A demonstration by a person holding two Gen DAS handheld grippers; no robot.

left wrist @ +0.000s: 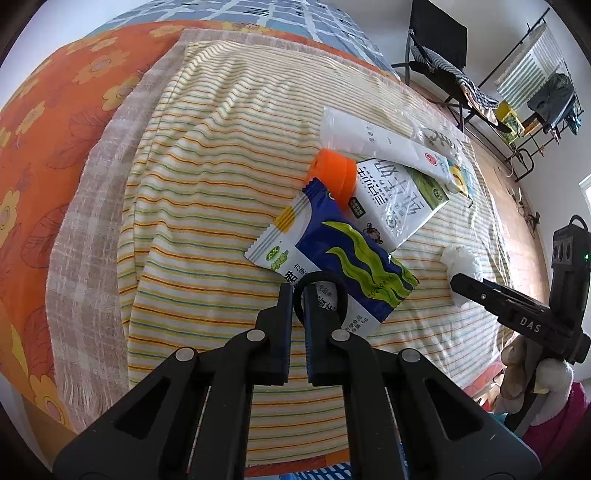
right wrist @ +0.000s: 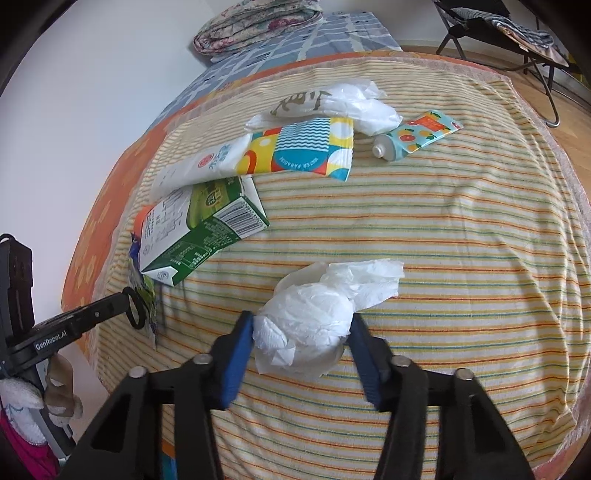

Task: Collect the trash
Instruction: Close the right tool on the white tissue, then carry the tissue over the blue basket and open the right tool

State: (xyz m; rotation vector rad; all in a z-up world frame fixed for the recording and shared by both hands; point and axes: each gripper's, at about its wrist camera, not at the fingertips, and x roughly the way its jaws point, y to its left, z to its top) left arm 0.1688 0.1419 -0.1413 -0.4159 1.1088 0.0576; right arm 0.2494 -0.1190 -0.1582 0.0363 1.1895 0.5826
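The left gripper (left wrist: pixel 298 291) is narrowed, its jaws clamped on a black hair tie (left wrist: pixel 320 298) that loops over one finger, and it hovers at the near end of a blue and green snack wrapper (left wrist: pixel 332 254); the right gripper (right wrist: pixel 301 334) stands wide, its blue-padded fingers (right wrist: pixel 236 354) on either side of a crumpled white tissue (right wrist: pixel 314 317), the left pad touching it, though I cannot tell whether the right pad touches.

All of it lies on a bed covered by a striped blanket (right wrist: pixel 443 258), with an orange floral sheet (left wrist: pixel 55 147) to the left and a blue checked cover (right wrist: pixel 280 48) at the far end; a folded quilt (right wrist: pixel 255 22) rests far off against the wall, and a black folding chair (right wrist: pixel 498 33) stands on the floor to the far right.

In the right wrist view a green and white milk carton (right wrist: pixel 199 236) lies tilted at the left, near the left gripper; just beyond it a white pouch (right wrist: pixel 199 166) rests partly under a colourful wave-patterned packet (right wrist: pixel 306 147); farther still sits a crumpled clear plastic bag (right wrist: pixel 351 103); to the right of the packet lies a small tube with orange fruit print (right wrist: pixel 417 136), apart from the rest.

In the left wrist view an orange cap (left wrist: pixel 332 173) sits at the far end of the snack wrapper, touching the carton.
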